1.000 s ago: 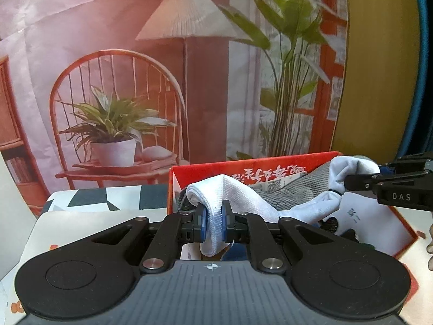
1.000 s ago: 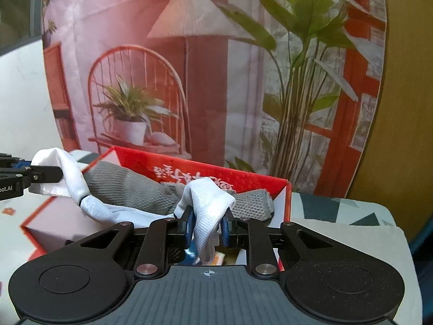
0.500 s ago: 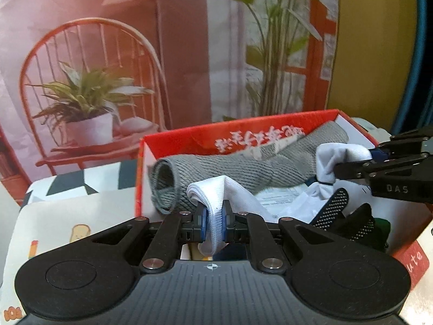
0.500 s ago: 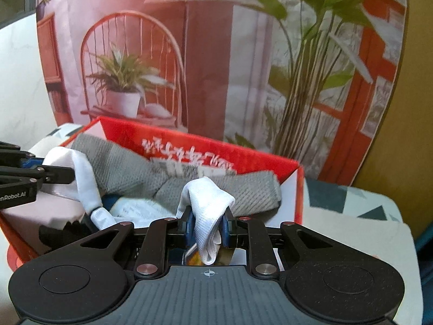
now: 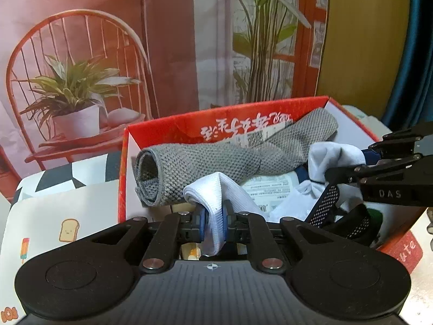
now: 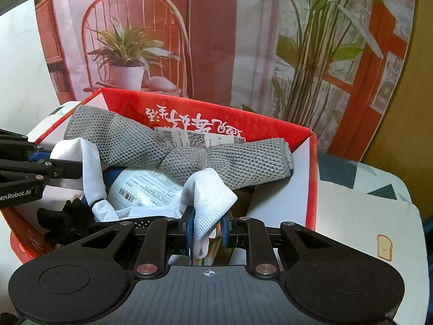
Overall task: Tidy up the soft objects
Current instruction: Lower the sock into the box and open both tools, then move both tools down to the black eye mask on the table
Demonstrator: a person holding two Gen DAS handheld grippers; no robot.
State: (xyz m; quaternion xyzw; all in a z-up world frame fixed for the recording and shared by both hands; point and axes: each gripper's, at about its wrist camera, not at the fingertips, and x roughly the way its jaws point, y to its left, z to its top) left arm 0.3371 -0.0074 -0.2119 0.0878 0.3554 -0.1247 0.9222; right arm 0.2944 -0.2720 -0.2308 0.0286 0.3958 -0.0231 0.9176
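A white sock (image 5: 232,192) is stretched across the inside of a red cardboard box (image 5: 167,127), with one end in each gripper. My left gripper (image 5: 213,220) has one end between its blue pads; its jaws are opening and the cloth still touches both pads. My right gripper (image 6: 207,222) has the other end (image 6: 211,192) between its pads, its jaws opening too. Each gripper shows in the other's view: the right one (image 5: 349,162), the left one (image 6: 62,159). Both hang low over the box.
Inside the box lie a long grey knitted sock (image 5: 216,157), a white packet with printed labels (image 5: 270,189) and a black mesh item (image 5: 354,224). The box stands on a patterned cloth (image 6: 365,216). A printed backdrop (image 5: 108,54) hangs close behind.
Both grippers have sunk with the white sock, from above the box rim down into the box. The sock has gone slack and the jaws have widened slightly.
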